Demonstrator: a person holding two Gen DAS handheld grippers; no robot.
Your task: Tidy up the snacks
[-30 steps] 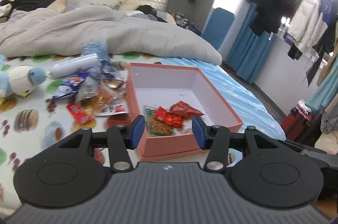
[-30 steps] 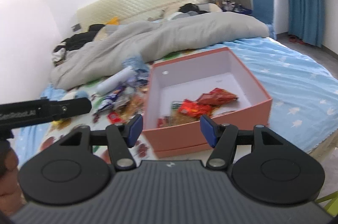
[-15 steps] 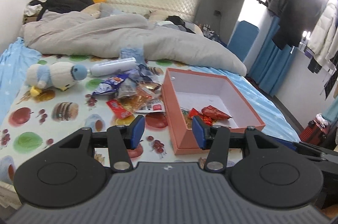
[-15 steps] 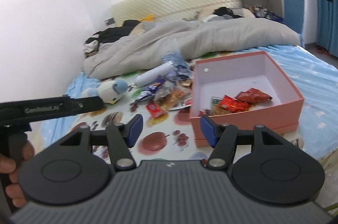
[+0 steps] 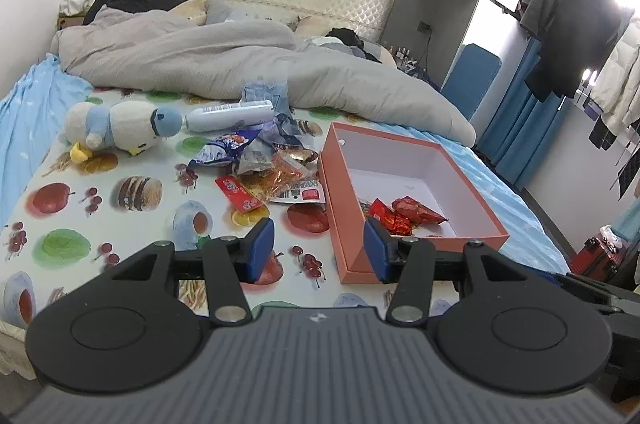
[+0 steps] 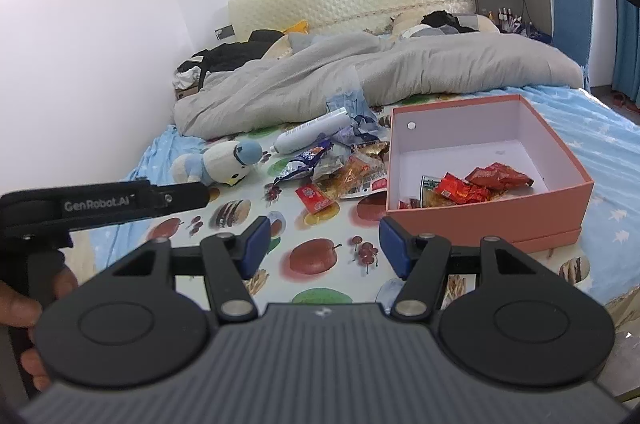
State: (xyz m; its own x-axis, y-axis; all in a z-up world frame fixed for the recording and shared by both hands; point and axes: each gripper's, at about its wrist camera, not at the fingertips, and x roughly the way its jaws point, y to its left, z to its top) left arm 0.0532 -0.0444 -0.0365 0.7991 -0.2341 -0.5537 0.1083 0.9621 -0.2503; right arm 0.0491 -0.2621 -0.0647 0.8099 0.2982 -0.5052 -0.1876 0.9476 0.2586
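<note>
1. The snacks lie in two groups on the bed [image 5: 120, 224]: a loose pile of wrappers [image 5: 264, 164] on the fruit-print sheet, and a few red packets [image 5: 404, 214] already inside the pink box [image 5: 344, 208].
2. The loose pile sits just beside the box's left wall, as the left wrist view shows it; it holds a blue-and-white bag [image 5: 228, 150], crinkled orange and clear wrappers, and a flat red packet [image 5: 238, 194] at its near edge.
3. The pink box is open-topped with a white inside; the red packets are gathered in its near corner, together with a green-edged packet [image 6: 430, 184] seen from the right wrist view.
4. A white bottle [image 5: 230, 114] lies on its side behind the pile, with a crumpled blue plastic bag [image 5: 264, 92] just beyond it.
5. A plush toy [image 5: 116, 130], cream with a blue cap, lies on its side to the left of the pile, its head near the bottle's end.
6. A grey duvet [image 5: 224, 64] is bunched across the far half of the bed, with dark clothes by the headboard.
7. The left tongs [image 5: 318, 248] hover over the near edge of the bed, blue pads apart, nothing between them.
8. The right tongs [image 6: 324, 246] likewise stand apart and empty, above the sheet, short of the box.
9. In the right wrist view the left tool's black handle [image 6: 100, 204] shows at the left edge, with the person's hand [image 6: 24, 308] gripping it.
</note>
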